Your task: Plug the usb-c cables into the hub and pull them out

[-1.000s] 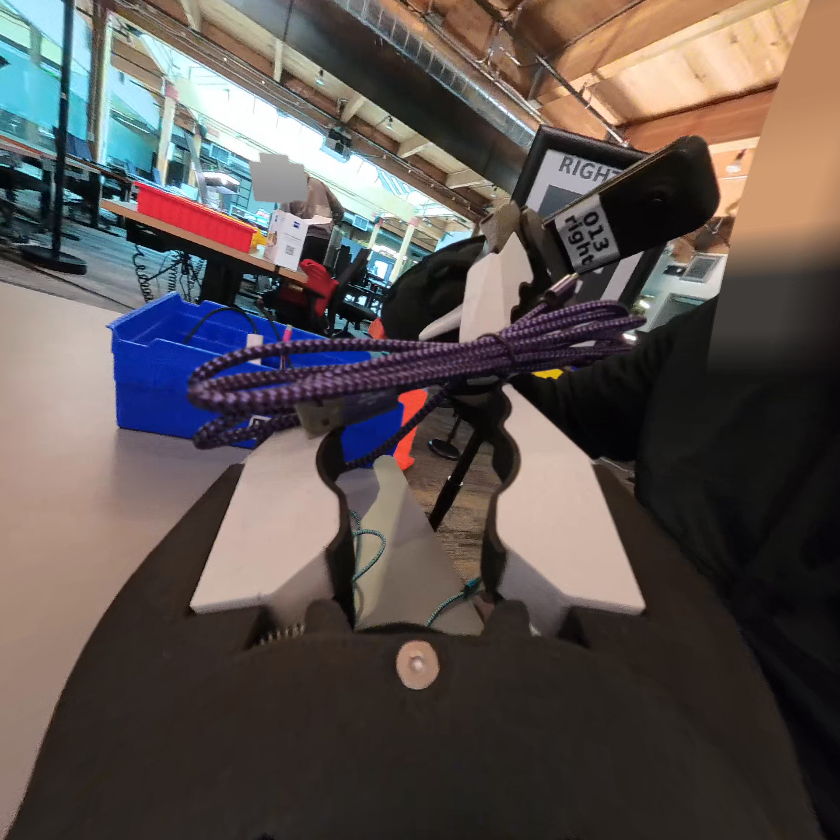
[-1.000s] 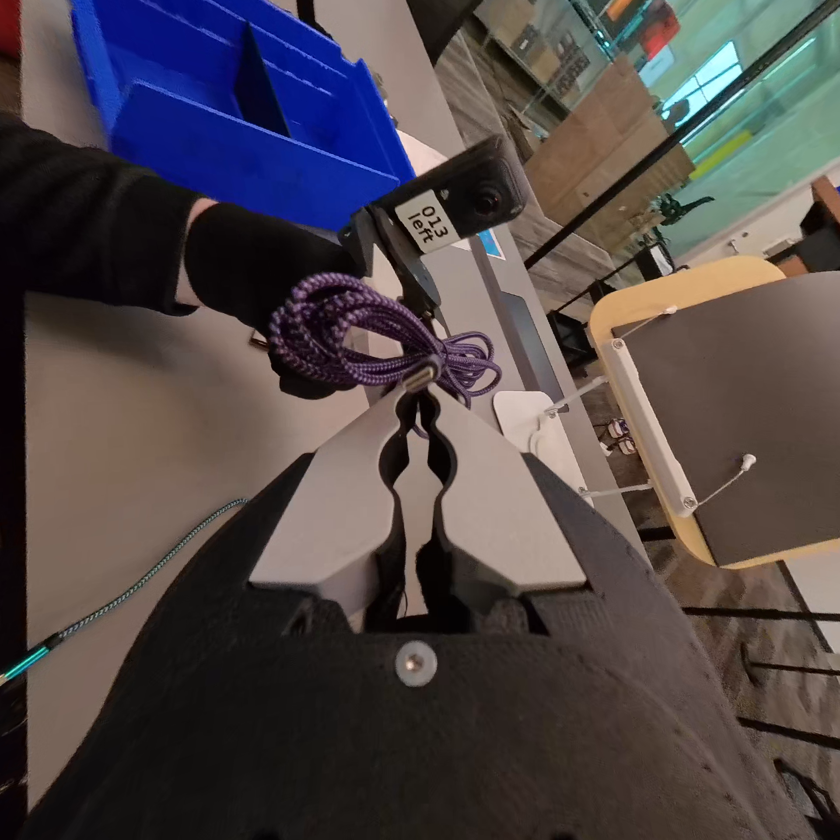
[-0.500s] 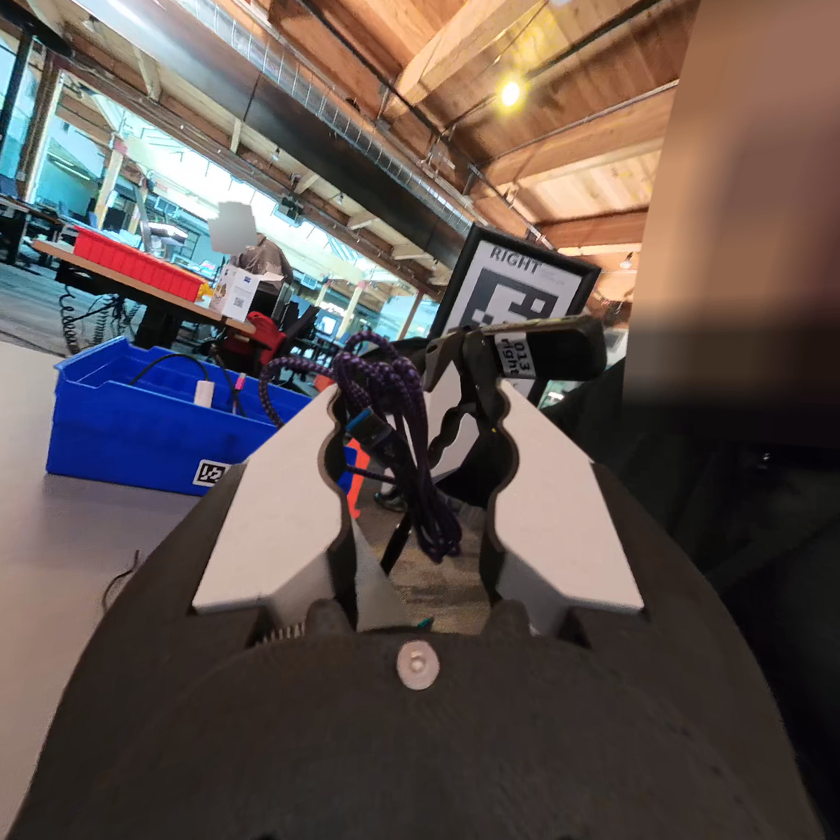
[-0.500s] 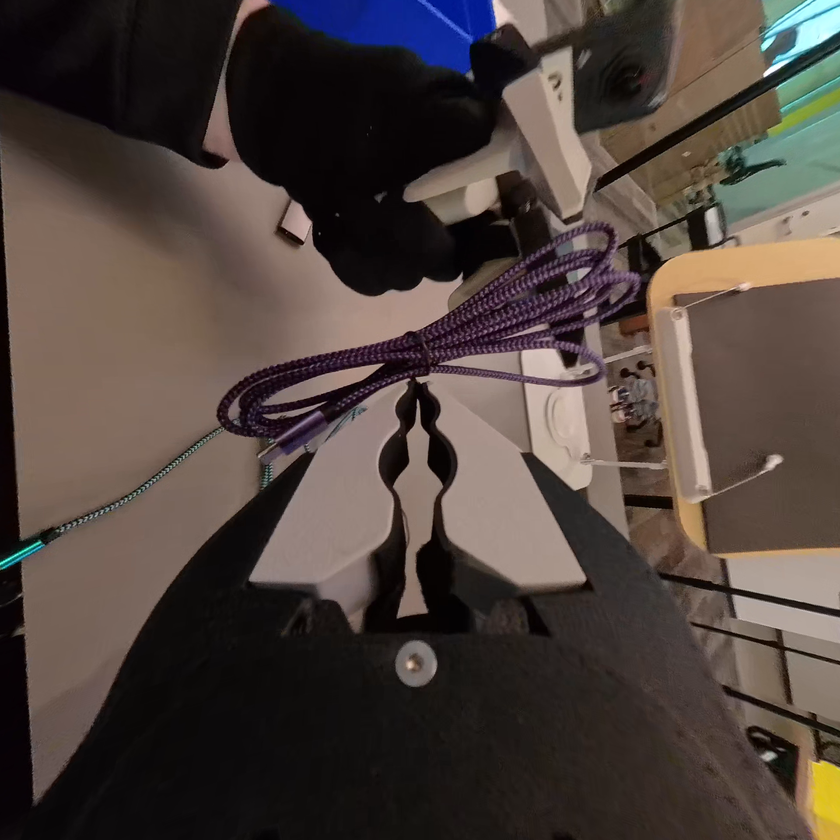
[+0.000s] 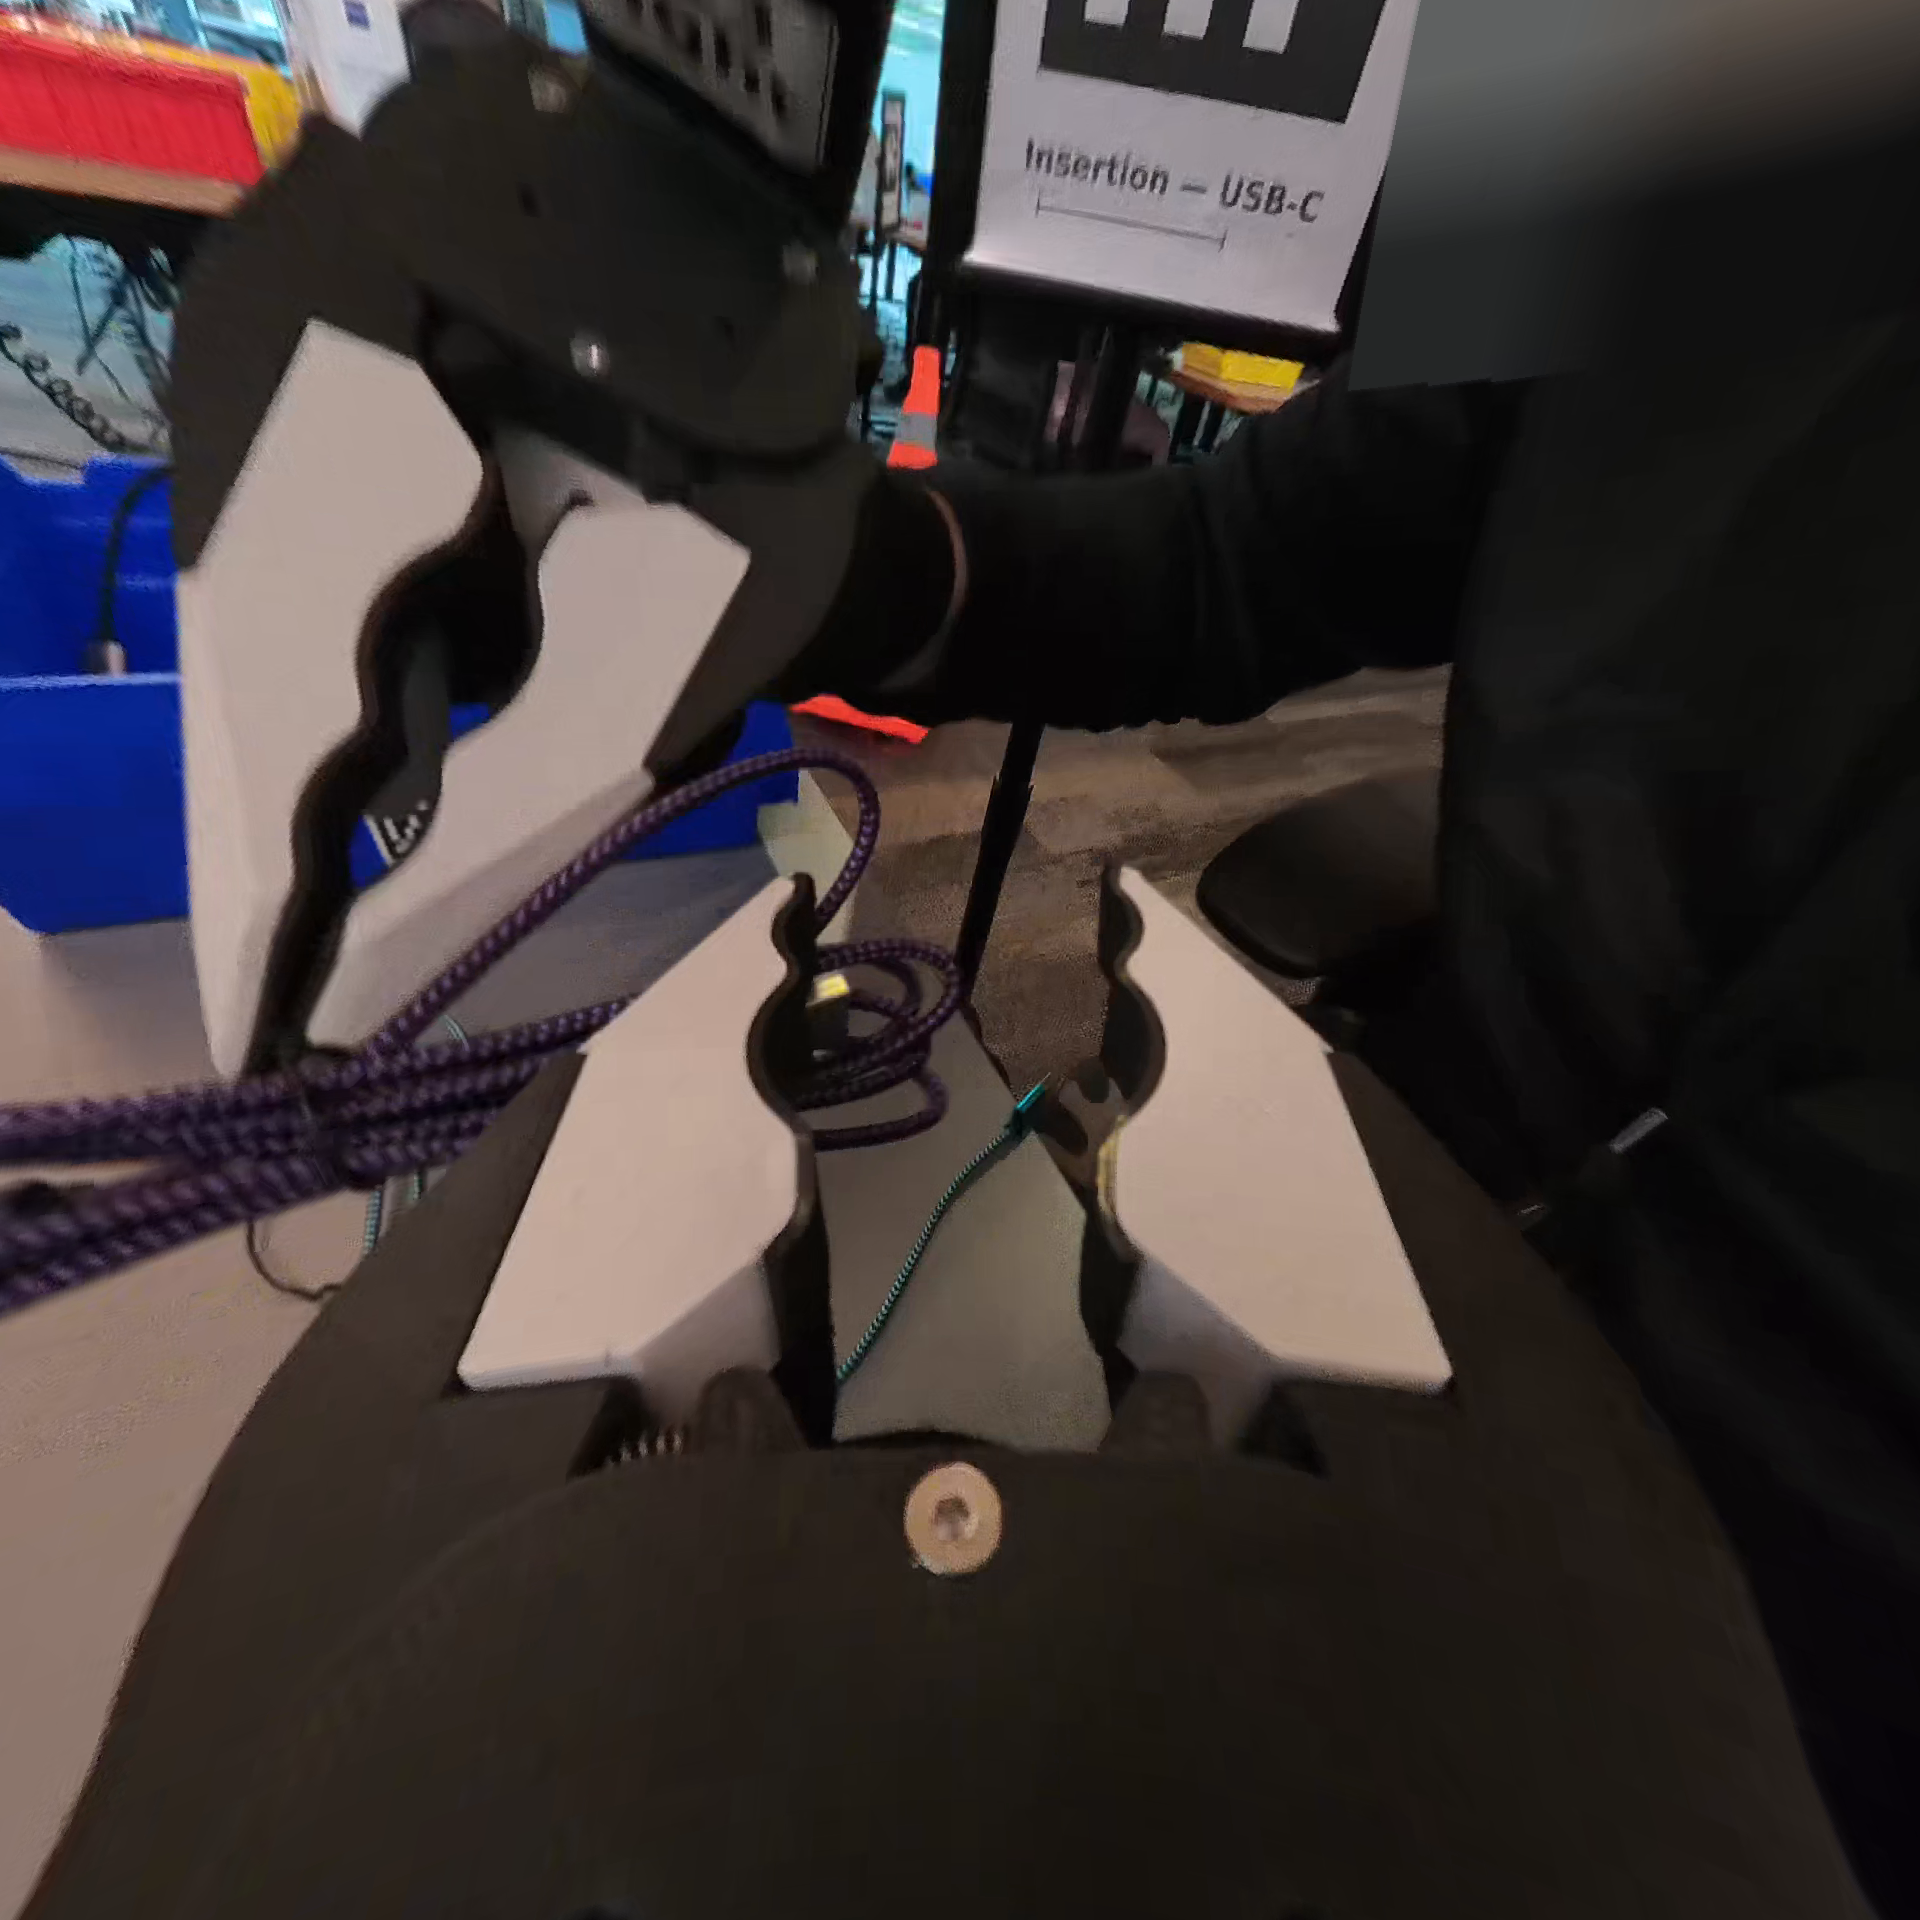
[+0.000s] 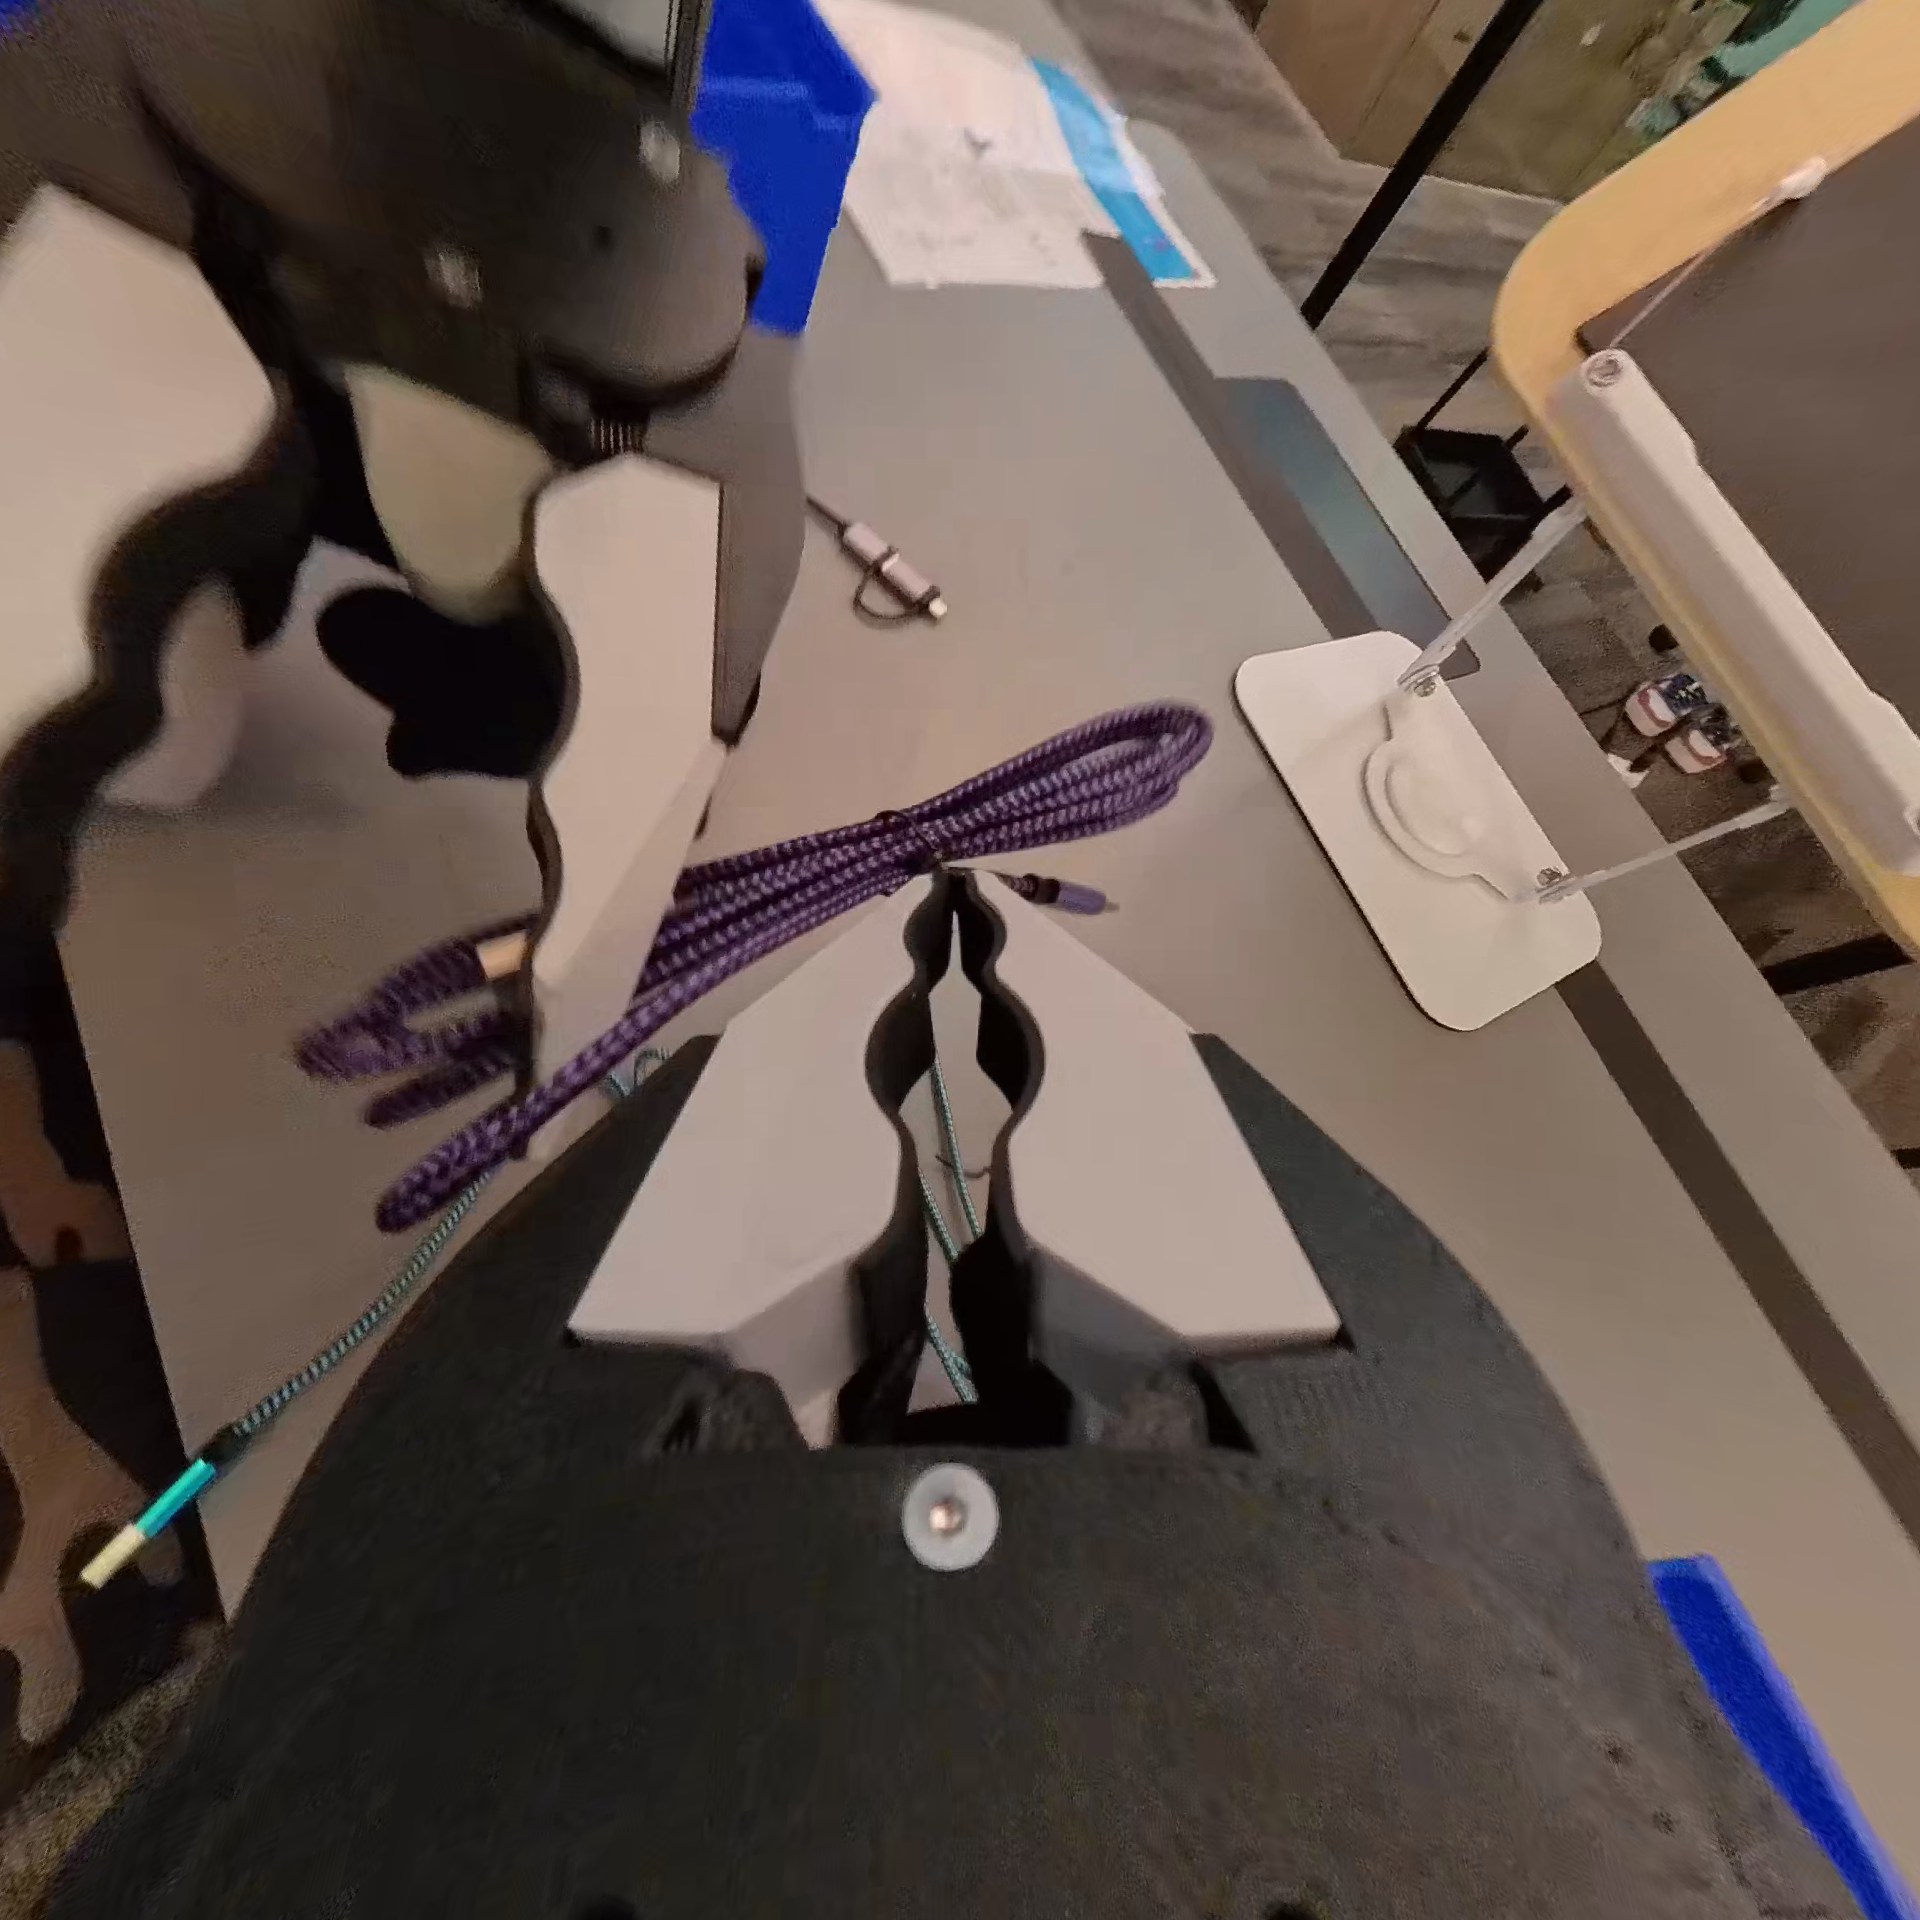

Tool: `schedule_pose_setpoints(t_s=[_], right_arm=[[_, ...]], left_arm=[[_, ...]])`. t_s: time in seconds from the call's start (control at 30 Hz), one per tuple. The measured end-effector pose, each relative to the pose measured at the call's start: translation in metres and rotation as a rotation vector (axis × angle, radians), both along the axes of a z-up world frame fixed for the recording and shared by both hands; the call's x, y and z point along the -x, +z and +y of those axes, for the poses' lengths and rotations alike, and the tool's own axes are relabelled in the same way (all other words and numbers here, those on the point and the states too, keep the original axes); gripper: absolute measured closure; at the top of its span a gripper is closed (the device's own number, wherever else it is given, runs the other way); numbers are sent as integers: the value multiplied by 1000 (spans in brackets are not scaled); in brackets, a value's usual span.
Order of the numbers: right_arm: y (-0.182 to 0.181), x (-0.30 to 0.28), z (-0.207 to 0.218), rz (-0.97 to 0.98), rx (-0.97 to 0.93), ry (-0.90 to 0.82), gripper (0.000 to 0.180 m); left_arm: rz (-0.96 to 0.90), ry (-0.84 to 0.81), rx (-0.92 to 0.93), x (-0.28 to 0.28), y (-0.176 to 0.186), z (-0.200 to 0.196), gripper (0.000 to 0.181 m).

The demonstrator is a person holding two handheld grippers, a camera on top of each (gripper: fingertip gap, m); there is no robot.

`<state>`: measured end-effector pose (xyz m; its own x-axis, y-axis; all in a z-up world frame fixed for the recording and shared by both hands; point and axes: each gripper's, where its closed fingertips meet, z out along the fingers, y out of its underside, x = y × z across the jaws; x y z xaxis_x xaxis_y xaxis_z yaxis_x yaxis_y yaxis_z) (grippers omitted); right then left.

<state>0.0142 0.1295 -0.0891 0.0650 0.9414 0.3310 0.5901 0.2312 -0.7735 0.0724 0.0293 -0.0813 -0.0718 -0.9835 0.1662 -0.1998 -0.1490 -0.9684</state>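
A bundled purple braided usb-c cable (image 6: 935, 821) hangs just above the grey table (image 6: 1091, 499). My right gripper (image 6: 951, 883) is shut on it at its tie. One plug (image 6: 1070, 891) sticks out to the right of the tips; another plug (image 6: 499, 951) lies by a finger (image 6: 623, 727) of my left gripper. In the left wrist view my left gripper (image 5: 956, 904) is open, with loops of the purple cable (image 5: 883, 997) and a plug between its fingers. The right gripper (image 5: 281, 1049) pinches the bundle at left. A small grey adapter (image 6: 894, 571) lies farther back.
A teal braided cable (image 6: 312, 1371) runs along the table's near edge, its plug (image 6: 114, 1558) hanging off; it also shows in the left wrist view (image 5: 935, 1216). A blue bin (image 5: 83, 790), papers (image 6: 966, 177) and a white stand base (image 6: 1413, 821) sit on the table.
Both grippers have tilted down toward the table and come closer together. The right gripper has carried the purple bundle lower. The left gripper stays open.
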Motion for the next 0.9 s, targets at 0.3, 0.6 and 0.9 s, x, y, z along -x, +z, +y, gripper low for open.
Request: schedule_pose_setpoints(t_s=[0.3,0.6,0.9], right_arm=[[41,-1,-15,201,18,45,180],[47,-3,-40,129,-236,138,180],[45,-3,-56,163,-179,201,180]], left_arm=[[-12,26,92,4,-21,19,137],[-160,73,204,14,-4,38,111],[-445,-17,285,28,36,34,91]])
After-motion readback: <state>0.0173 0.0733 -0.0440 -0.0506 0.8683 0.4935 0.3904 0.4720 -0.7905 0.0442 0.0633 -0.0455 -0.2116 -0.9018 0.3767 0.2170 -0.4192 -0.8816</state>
